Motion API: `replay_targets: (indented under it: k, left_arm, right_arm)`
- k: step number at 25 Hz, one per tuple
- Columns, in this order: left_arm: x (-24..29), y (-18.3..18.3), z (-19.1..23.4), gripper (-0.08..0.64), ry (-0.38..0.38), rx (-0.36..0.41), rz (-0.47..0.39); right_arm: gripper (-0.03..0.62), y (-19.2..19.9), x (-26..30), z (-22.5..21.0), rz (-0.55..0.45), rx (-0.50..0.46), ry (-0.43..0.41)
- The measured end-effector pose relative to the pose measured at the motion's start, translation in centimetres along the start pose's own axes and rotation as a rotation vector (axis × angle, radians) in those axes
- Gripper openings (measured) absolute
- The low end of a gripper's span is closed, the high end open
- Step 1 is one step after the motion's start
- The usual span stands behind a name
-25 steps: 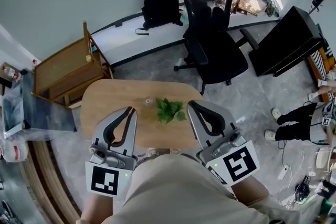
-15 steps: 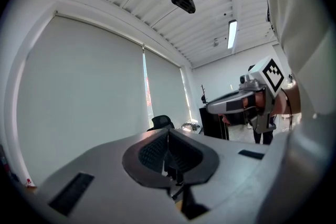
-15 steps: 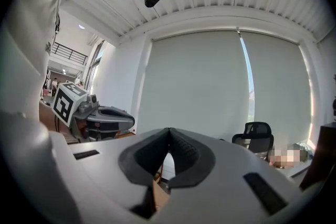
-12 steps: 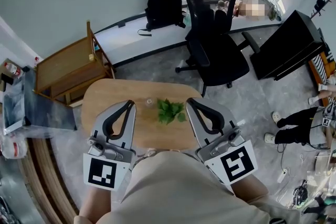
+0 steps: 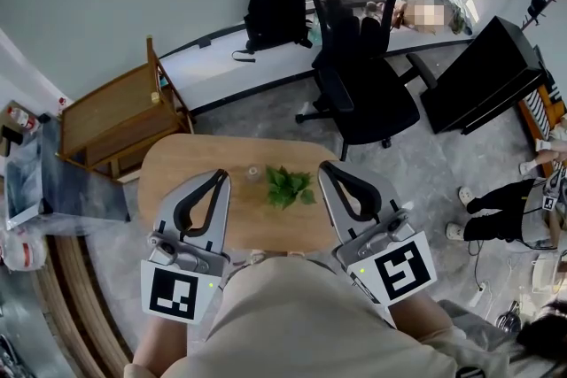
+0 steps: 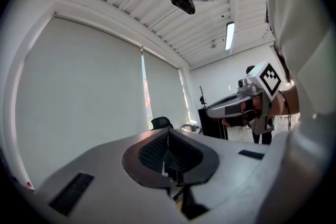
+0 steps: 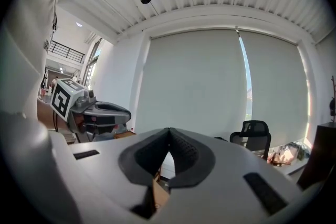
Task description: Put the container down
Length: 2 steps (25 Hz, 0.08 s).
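Two grippers are in play and neither carries anything. The left gripper (image 5: pixel 219 178) and the right gripper (image 5: pixel 324 169) each have their jaws pressed together with nothing between the pads, and both hang above the near edge of the light wooden table with rounded corners (image 5: pixel 182 162), close to the person's body. The small clear container (image 5: pixel 252 174) stands by itself near the far edge of the table, about midway along it, apart from both grippers and seemingly upright, though it is too small to be sure. The setting-down step therefore looks finished. What is left calls only for drawing the grippers back over the near edge without sweeping forward. A sprig of green leaves (image 5: pixel 289 187) lies just beside the container, toward the right gripper, and is the one thing a careless move could brush. Nothing else on the table crowds the container. Beyond the far edge are a black office chair (image 5: pixel 359 57), a black backpack (image 5: pixel 273 9) against the wall and a brown wooden side unit (image 5: pixel 111 118), all well apart from the work.
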<state>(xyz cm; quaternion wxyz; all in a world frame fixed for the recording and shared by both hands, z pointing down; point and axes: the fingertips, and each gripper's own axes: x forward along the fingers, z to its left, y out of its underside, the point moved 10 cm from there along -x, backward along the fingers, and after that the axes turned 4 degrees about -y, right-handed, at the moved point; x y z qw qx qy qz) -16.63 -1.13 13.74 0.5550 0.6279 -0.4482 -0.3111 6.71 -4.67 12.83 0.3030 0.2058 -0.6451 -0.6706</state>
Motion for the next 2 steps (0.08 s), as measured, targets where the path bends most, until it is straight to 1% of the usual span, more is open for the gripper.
replay_targets:
  k: [2]
  left_arm:
    - [-0.19, -0.01, 0.11, 0.009, 0.000, 0.000, 0.003]
  right_arm:
    - [-0.005, -0.11, 0.08, 0.20, -0.006, 0.014, 0.008]
